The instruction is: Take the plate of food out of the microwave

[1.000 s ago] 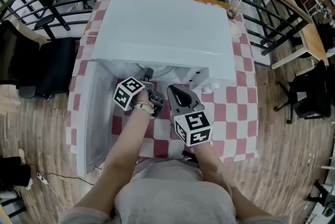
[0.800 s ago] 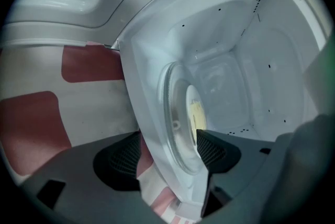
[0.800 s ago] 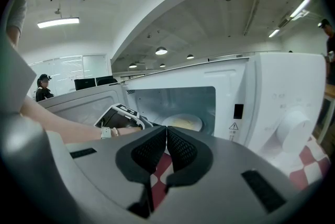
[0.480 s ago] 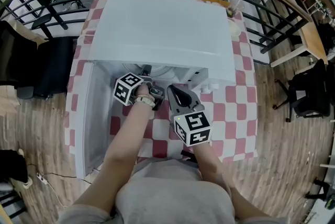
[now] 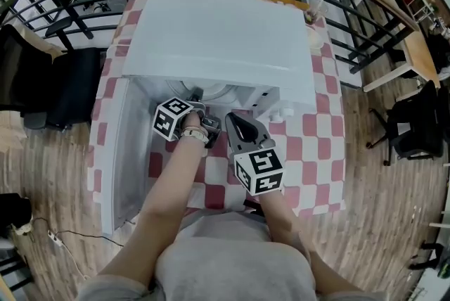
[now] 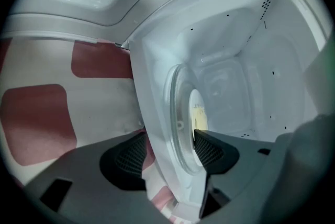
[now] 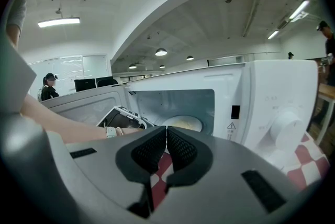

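The white microwave stands on a red-checked cloth with its door swung open to the left. Inside, a white plate of yellowish food rests on the glass turntable. My left gripper is rolled on its side at the cavity's mouth. Its jaws have just been closing and still stand wide, with the turntable's and the plate's near edge between them and no pad visibly pressing. My right gripper hangs shut and empty in front of the microwave, to the right of the left gripper.
A cup with a straw stands at the table's back right corner. The control panel with its knob is right of the cavity. A black chair sits left of the table, and railings run behind it.
The left gripper's marker cube has tilted slightly at the microwave's mouth. The right gripper has not moved.
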`<state>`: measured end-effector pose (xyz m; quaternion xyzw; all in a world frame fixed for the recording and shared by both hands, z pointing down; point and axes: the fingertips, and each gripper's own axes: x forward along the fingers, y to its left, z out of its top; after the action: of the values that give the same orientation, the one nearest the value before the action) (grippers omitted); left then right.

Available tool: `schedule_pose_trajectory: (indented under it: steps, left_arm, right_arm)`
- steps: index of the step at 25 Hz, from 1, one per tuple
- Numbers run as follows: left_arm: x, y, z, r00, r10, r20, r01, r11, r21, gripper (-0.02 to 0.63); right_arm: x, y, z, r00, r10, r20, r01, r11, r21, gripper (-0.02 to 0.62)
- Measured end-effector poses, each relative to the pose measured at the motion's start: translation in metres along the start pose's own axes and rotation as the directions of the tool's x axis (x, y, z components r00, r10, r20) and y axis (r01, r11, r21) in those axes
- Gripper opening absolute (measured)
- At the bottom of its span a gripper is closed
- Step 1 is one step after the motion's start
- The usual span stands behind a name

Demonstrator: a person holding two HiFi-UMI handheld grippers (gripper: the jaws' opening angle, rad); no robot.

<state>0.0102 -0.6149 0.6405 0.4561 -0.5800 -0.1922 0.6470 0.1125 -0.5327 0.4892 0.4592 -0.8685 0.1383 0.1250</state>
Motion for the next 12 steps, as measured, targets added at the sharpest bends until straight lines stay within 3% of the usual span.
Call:
schedule_pose_trajectory:
  steps: [12]
  left_arm:
    - [-0.020,0.000,-0.003,0.999,-0.044,-0.001,0.044,0.999,-0.021,0.186]
  right_arm:
    - [-0.009,0.008,0.006,1.000,0.004,0.023,-0.003,1.000,-0.012,0.026]
